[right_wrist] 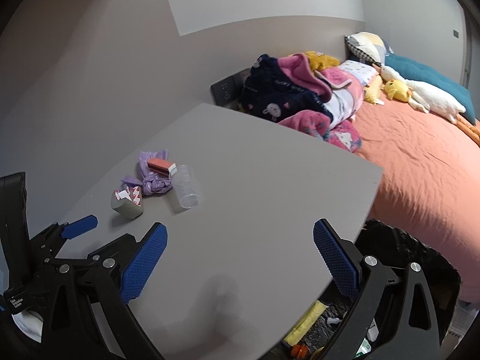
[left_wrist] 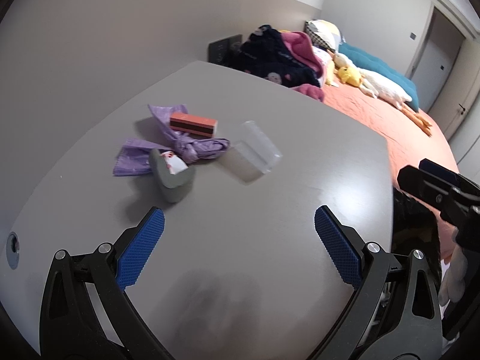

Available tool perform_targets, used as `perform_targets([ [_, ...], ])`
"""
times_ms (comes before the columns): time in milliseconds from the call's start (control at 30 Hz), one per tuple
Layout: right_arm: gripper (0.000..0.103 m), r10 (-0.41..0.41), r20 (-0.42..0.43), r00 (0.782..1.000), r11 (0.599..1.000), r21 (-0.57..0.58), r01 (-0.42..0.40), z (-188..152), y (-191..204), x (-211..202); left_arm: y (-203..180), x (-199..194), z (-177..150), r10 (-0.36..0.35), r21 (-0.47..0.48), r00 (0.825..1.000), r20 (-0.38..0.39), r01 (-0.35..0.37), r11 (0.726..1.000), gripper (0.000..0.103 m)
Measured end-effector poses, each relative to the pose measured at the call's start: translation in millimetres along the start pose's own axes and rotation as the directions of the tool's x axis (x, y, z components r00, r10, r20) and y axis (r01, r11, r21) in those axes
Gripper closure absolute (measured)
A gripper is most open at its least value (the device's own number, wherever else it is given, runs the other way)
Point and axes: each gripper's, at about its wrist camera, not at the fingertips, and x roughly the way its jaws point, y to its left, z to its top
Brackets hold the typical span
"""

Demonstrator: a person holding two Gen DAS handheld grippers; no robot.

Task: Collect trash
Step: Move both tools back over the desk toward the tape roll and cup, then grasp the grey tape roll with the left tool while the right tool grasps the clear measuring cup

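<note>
Trash lies on the grey table (left_wrist: 255, 198): a knotted purple plastic bag (left_wrist: 180, 147), an orange box (left_wrist: 193, 123) on top of it, a clear plastic container (left_wrist: 258, 150) on its side, and a grey crushed carton (left_wrist: 172, 177). My left gripper (left_wrist: 240, 237) is open and empty, hovering above the table short of the carton. My right gripper (right_wrist: 240, 249) is open and empty near the table's right edge. The same bag (right_wrist: 156, 180), orange box (right_wrist: 160, 166), clear container (right_wrist: 186, 189) and carton (right_wrist: 127, 202) show in the right wrist view.
A black trash bin (right_wrist: 375, 294) with rubbish inside stands below the table's right edge. A bed with an orange sheet (right_wrist: 420, 168), piled blankets (right_wrist: 300, 99) and plush toys lies beyond. A wall runs along the left. A metal grommet (left_wrist: 13, 249) sits in the table's left side.
</note>
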Motion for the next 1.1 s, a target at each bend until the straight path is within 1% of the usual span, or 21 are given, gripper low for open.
perform_targets([
  [400,0.005,0.011,-0.020,1.000,0.998,-0.055,-0.012,12,30,52,35,32,15,0.061,-0.041,0.998,-0.006,-0.061,0.997,0.007],
  [500,0.006,0.012,-0.025,1.000,0.998,-0.057,-0.014,17,34,64,43,39,19,0.074,-0.040,0.997,-0.009,-0.075,0.996,0.010],
  [567,0.006,0.012,-0.029,1.000,0.998,-0.065,-0.014,20,38,71,46,43,20,0.081,-0.039,0.997,-0.011,-0.081,0.996,0.016],
  [700,0.007,0.007,-0.038,0.999,0.997,-0.071,-0.010,24,43,84,54,53,20,0.077,-0.054,0.997,-0.019,-0.078,0.996,0.022],
  [767,0.007,0.007,-0.044,0.999,0.997,-0.071,-0.010,26,46,91,56,56,19,0.064,-0.062,0.998,-0.020,-0.065,0.996,0.034],
  [800,0.007,0.006,-0.047,0.999,0.997,-0.076,-0.010,27,47,95,59,59,19,0.048,-0.072,0.999,-0.025,-0.050,0.996,0.037],
  [833,0.007,0.005,-0.048,0.999,0.997,-0.081,-0.009,28,49,97,61,61,19,0.043,-0.078,0.999,-0.026,-0.045,0.996,0.044],
  [867,0.007,0.003,-0.050,0.999,0.996,-0.088,-0.007,29,51,100,63,62,18,0.040,-0.087,0.999,-0.027,-0.042,0.995,0.047],
  [900,0.007,0.002,-0.054,0.999,0.996,-0.094,-0.007,29,54,103,66,64,18,0.039,-0.100,0.999,-0.027,-0.042,0.994,0.047],
  [967,0.007,0.000,-0.060,0.998,0.995,-0.103,-0.007,30,58,109,69,67,16,0.044,-0.112,0.999,-0.032,-0.048,0.993,0.055],
  [1033,0.008,-0.003,-0.068,0.998,0.993,-0.115,-0.005,31,62,116,72,66,14,0.034,-0.121,0.999,-0.027,-0.037,0.992,0.056],
  [1100,0.010,-0.012,-0.076,0.997,0.991,-0.133,0.002,30,67,124,74,63,14,0.033,-0.123,0.999,-0.023,-0.036,0.992,0.060],
])
